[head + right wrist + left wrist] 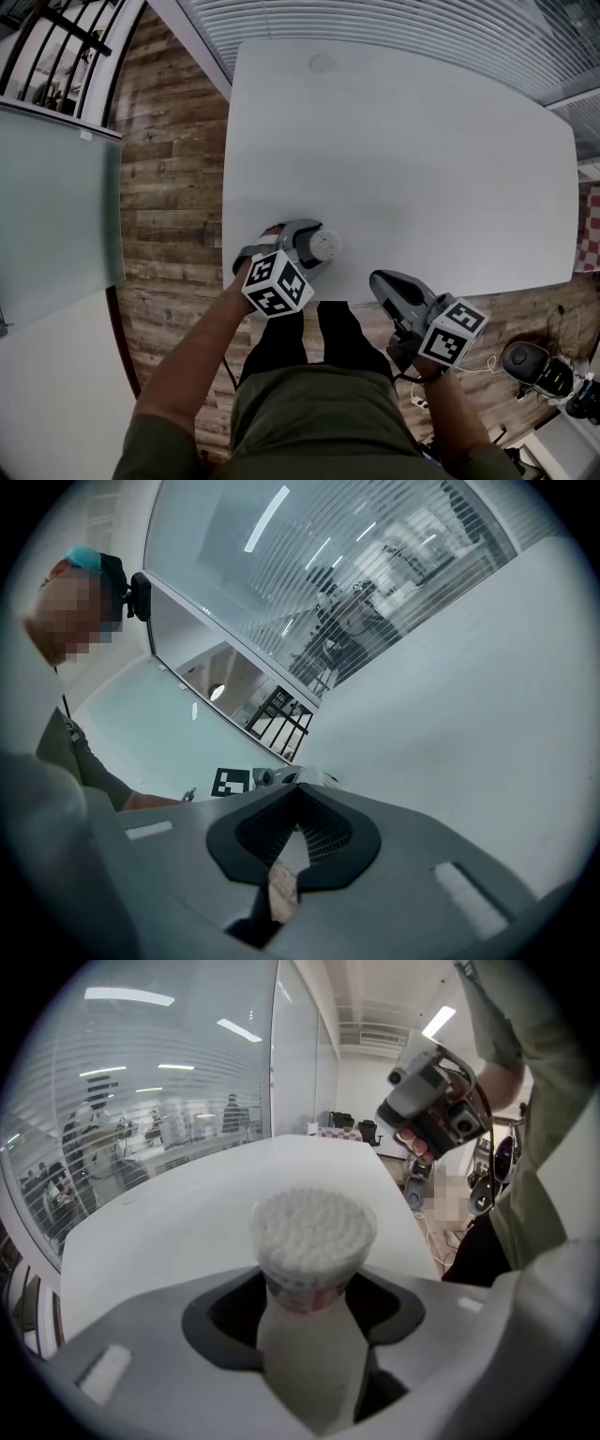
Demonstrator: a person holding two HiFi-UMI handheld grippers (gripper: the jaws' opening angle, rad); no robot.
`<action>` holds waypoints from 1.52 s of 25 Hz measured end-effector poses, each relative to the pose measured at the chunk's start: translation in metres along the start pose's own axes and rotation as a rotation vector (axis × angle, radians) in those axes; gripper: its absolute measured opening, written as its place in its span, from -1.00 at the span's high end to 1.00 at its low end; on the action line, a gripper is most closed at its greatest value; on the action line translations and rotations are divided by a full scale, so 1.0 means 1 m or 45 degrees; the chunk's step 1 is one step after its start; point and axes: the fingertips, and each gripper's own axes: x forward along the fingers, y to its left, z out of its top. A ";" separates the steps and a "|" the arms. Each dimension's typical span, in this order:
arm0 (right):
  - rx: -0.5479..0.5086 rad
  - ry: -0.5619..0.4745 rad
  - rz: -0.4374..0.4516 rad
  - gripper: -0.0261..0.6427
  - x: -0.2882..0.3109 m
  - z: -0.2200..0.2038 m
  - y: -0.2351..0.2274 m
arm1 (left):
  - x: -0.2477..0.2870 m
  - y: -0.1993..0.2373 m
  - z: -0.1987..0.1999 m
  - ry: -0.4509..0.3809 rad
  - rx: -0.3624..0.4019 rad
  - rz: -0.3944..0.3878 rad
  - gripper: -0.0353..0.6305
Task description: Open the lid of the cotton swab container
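Note:
The cotton swab container [323, 246] [312, 1241] stands upright near the white table's [403, 159] front edge, a white tub with a pink-printed band. White swab tips fill its top; whether a clear lid covers them I cannot tell. My left gripper [307, 247] [309, 1288] has it between the jaws, and both jaws touch its body. To the right, my right gripper [377, 280] [298, 794] hangs over the table's front edge with its jaws shut and nothing in them. The left gripper view also shows the right gripper [431, 1101], raised and to the container's right.
The table top [487, 714] runs bare toward a glass wall with blinds [394, 23]. Wooden floor [169, 197] lies to the left and below the front edge. A black device and cables [530, 361] sit on the floor at the lower right.

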 end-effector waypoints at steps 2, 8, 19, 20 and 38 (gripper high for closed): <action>-0.005 -0.003 -0.001 0.89 -0.001 0.001 0.002 | 0.000 0.000 0.000 0.002 -0.002 -0.002 0.09; -0.033 -0.027 -0.001 0.89 -0.003 0.013 0.011 | 0.000 0.001 0.000 -0.007 -0.020 0.010 0.10; -0.264 -0.063 0.079 0.89 0.006 0.055 0.052 | -0.047 0.016 0.040 -0.024 -0.056 0.071 0.10; -0.292 -0.070 0.091 0.89 0.007 0.060 0.058 | -0.055 0.019 0.045 -0.026 -0.060 0.078 0.11; -0.760 -0.068 0.248 0.88 0.014 0.132 0.168 | -0.165 0.037 0.126 -0.065 -0.066 0.182 0.10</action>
